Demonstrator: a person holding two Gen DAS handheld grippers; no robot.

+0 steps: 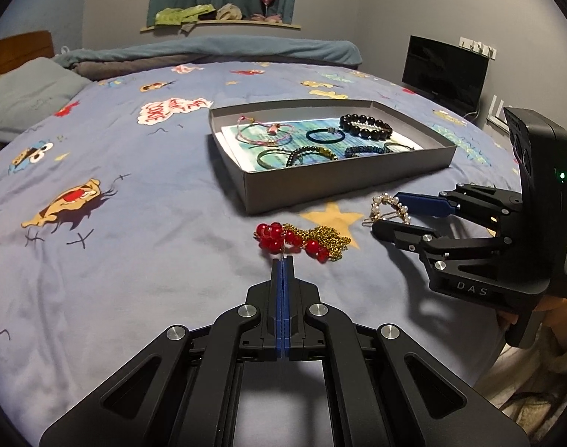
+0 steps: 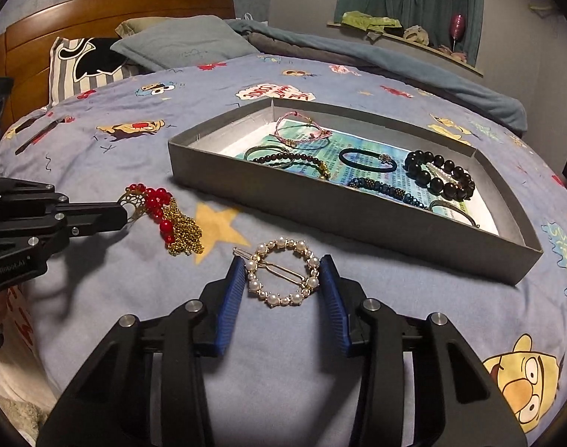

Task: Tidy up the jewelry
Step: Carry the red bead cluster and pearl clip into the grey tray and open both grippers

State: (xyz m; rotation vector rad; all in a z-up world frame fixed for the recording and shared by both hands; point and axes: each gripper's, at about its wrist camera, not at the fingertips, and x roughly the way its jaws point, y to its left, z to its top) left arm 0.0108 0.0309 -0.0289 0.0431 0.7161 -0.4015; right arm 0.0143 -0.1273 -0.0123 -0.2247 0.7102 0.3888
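A red-bead and gold-chain necklace (image 1: pixel 302 242) lies on the bedsheet before the grey tray (image 1: pixel 343 182). My left gripper (image 1: pixel 283 259) is shut, its tips pinching the necklace's near edge; the right wrist view shows it (image 2: pixel 125 210) on the gold filigree end of the necklace (image 2: pixel 164 219). A round pearl hair clip (image 2: pixel 281 272) lies flat between the open fingers of my right gripper (image 2: pixel 283 266), which straddle it. In the left wrist view the right gripper (image 1: pixel 384 212) is open around the clip (image 1: pixel 389 206). The tray (image 2: pixel 357 216) holds several bracelets.
The blue cartoon-print bedsheet (image 1: pixel 134 242) spreads all around. Pillows (image 2: pixel 182 43) and a wooden headboard (image 2: pixel 108 11) lie at the far end. A folded blanket (image 1: pixel 209 48) runs along the back. A dark monitor (image 1: pixel 445 70) stands at the right.
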